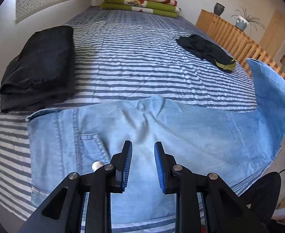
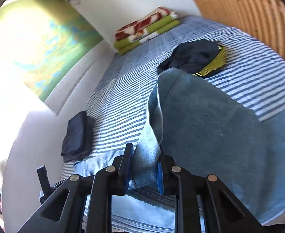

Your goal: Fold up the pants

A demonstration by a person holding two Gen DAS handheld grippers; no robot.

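Leg end lifted for the fold

The right gripper [image 2: 142,167] is clamped on the jeans [image 1: 161,145] hem, raising it to carry across; the left gripper [image 1: 143,163] hovers above them, jaws apart, empty, on the striped bed [image 1: 142,68].

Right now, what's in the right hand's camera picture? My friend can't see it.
The right gripper pinches a lifted leg of the light blue jeans above a striped bed. Behind lie dark clothes, a dark folded pile and folded blankets.
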